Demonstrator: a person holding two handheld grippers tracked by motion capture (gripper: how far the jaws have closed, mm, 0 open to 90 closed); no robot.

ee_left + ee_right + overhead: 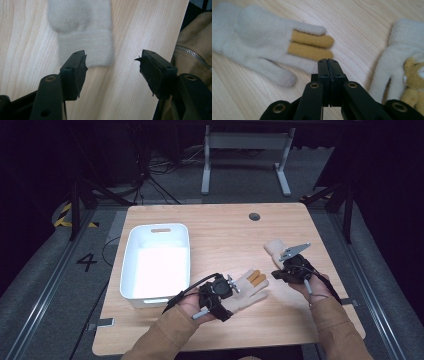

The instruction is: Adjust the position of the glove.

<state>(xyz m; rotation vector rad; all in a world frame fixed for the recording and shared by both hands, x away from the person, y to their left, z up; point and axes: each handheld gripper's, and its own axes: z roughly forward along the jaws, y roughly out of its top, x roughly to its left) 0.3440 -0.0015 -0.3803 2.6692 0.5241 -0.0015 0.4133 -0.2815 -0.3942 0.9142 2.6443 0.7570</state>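
On the wooden table (225,235) lie 2 cream gloves. The near glove (248,287) rests flat, its 2 mustard fingers pointing away from the person, just right of the left gripper (235,285). That gripper's jaws stand partly open with nothing between them, hovering just short of the glove's cuff (86,48). The right gripper (328,65) has its jaws pressed fully together, empty, tips just short of the mustard fingers (312,46). The second glove (276,248) lies beside it, farther back. A white bin (156,262) sits to the left.
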